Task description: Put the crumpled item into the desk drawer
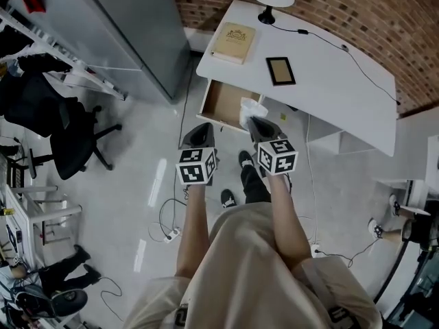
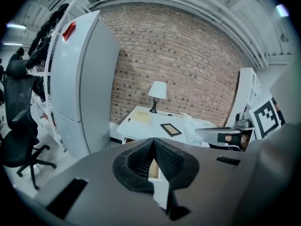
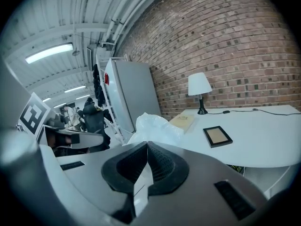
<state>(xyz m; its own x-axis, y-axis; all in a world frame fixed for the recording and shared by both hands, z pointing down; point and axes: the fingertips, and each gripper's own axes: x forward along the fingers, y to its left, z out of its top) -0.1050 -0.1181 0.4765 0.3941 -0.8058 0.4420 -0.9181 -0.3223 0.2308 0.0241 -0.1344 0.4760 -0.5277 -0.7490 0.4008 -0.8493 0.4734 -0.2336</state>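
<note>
Crumpled item [image 1: 250, 109], a white wad of thin film or paper, is pinched at the very tips of the right tongs [image 1: 256, 124], whose jaws are pressed together on it. It is held just ahead of them, at the edge of the open drawer [image 1: 218, 105], which lies ahead and slightly left. The left tongs [image 1: 199, 136] are closed on nothing, beside and to the left. Only a thin edge seems gripped, so the wad could slip early. If released here, it may be caught on the drawer's rim or dropped to the floor [image 1: 151, 136].
</note>
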